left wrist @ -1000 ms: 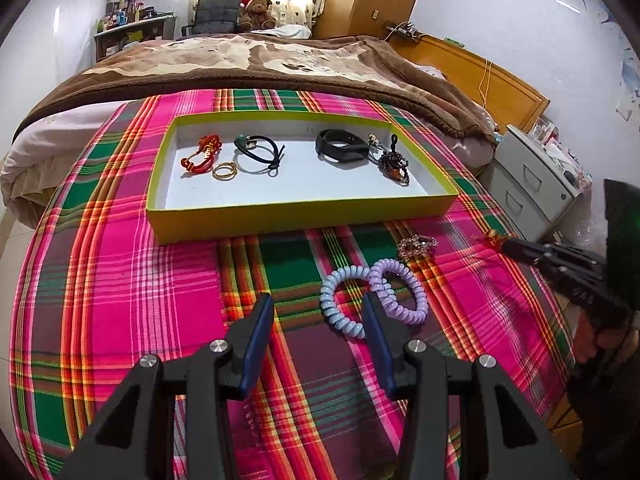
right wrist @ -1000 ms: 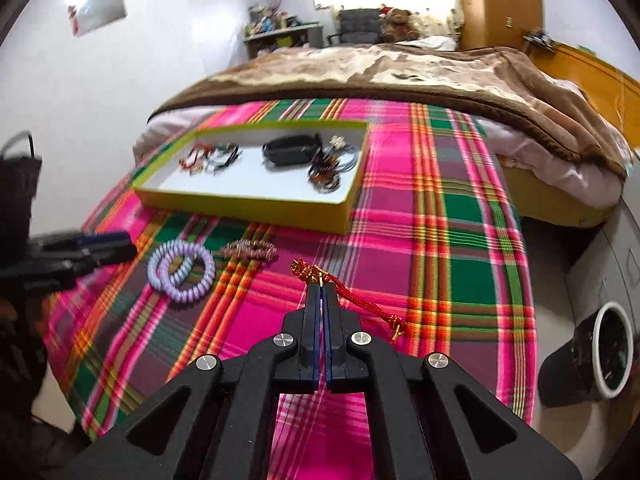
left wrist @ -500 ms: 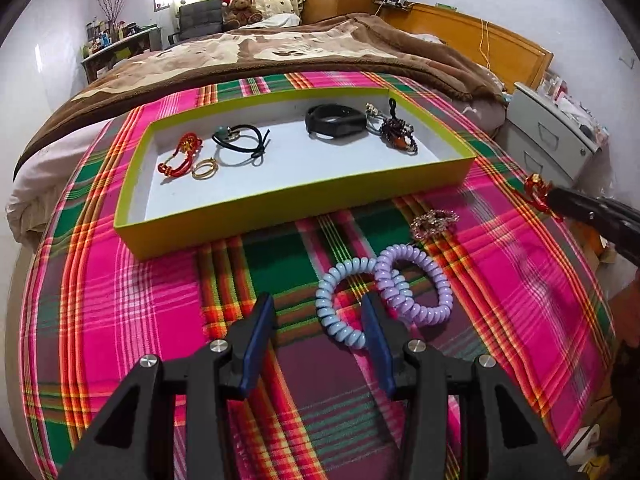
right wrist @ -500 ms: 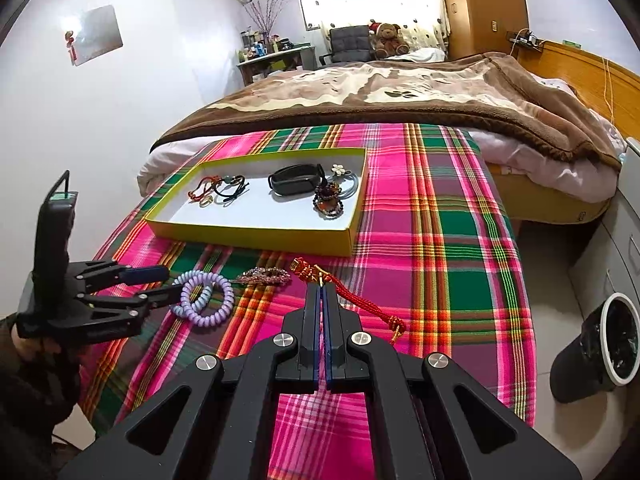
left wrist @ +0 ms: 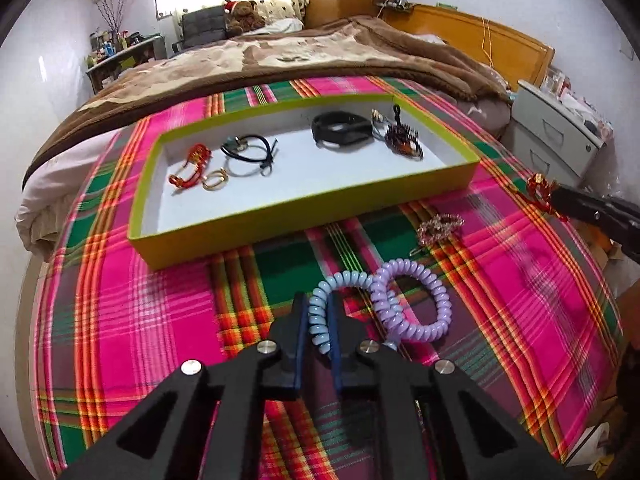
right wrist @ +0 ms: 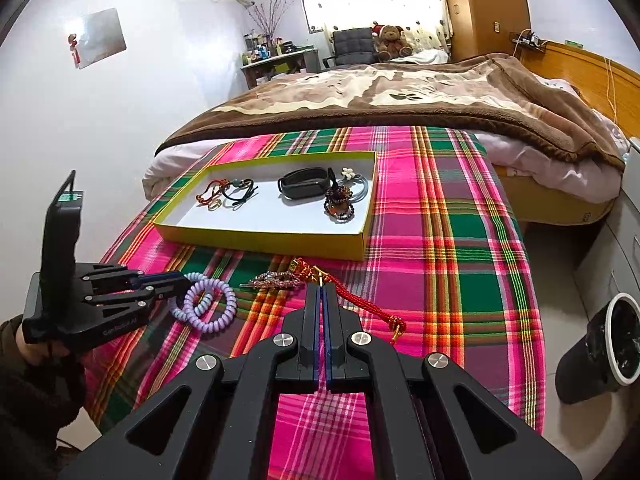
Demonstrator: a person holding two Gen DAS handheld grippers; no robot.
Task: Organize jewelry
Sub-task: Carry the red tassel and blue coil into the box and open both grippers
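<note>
Left tool: clamped on blue coil band, on bed's plaid blanket.
Right tool: pinching red cord bracelet.
Yellow tray: beyond both, holding jewelry.

- Your left gripper sits low over the plaid blanket, near the yellow tray, fingers pointing toward it.
- Its jaws are pressed in on the blue coil hair tie, gripping one side of the loop.
- Your right gripper hangs above the blanket on the other side, nearer to you than the tray.
- Its jaws are clamped on the red cord.
</note>
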